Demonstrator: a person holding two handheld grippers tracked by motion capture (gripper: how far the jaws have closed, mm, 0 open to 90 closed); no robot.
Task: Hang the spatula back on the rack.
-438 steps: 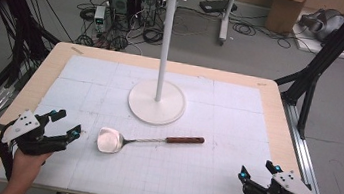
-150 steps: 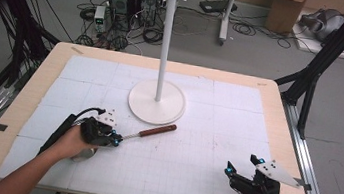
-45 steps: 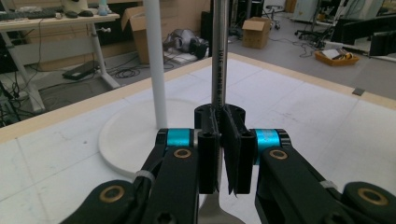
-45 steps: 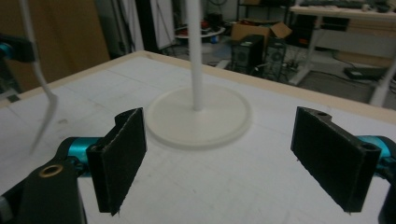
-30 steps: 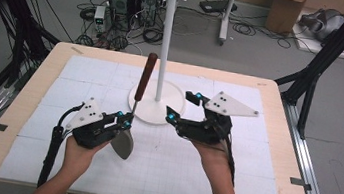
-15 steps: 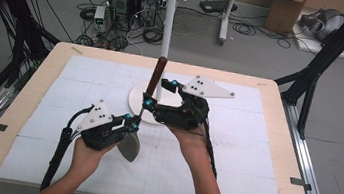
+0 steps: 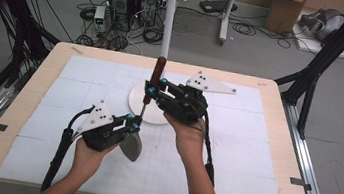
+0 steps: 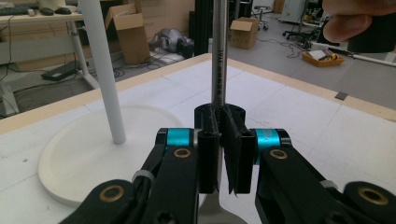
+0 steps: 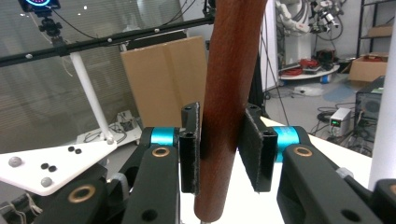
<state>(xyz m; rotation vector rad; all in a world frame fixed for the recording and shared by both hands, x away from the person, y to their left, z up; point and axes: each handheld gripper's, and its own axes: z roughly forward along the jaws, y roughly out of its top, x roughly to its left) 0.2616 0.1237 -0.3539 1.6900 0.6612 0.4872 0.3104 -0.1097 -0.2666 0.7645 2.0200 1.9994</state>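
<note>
Left gripper [image 8: 219, 140] jaws clamped tight on metal shaft [image 8: 219, 51] of utensil, shaft rising upright out of top edge. White stand base [image 8: 88, 149] on table [image 8: 299, 107] left of jaws, white pole [image 8: 102, 70] rising from it. Fingers [image 8: 345, 28] on dark object at top right corner

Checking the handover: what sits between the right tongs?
The spatula's brown wooden handle stands upright between the right tongs, whose jaws have just been closing on it. The left pad touches it; the handle hides contact at the right pad.
</note>
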